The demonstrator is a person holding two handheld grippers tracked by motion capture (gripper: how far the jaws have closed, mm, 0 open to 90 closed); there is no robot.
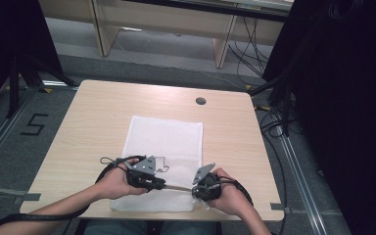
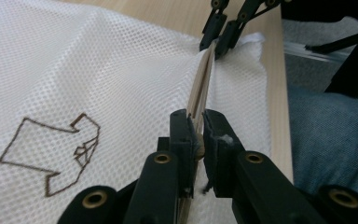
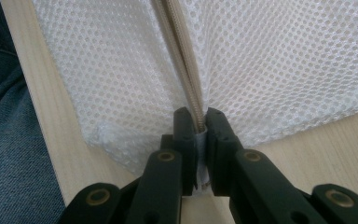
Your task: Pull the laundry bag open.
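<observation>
A white mesh bag (image 1: 164, 139) lies flat on the wooden table (image 1: 103, 112), with a beige zipper (image 1: 178, 187) running along its near edge. My left gripper (image 1: 164, 185) is shut on the zipper's left part. In the left gripper view the jaws (image 2: 196, 122) pinch the zipper (image 2: 203, 81), which runs taut to the right gripper (image 2: 216, 44) farther off. My right gripper (image 1: 194, 188) is shut on the zipper's other end. In the right gripper view its jaws (image 3: 198, 119) clamp the zipper (image 3: 179, 56) where the mesh (image 3: 284, 60) bunches up.
A brown shirt outline (image 2: 51, 149) is printed on the mesh left of the zipper. The table's near edge (image 3: 51, 140) runs close beside both grippers, with the person's jeans (image 3: 9, 140) below it. A round cable hole (image 1: 200, 101) sits near the far edge.
</observation>
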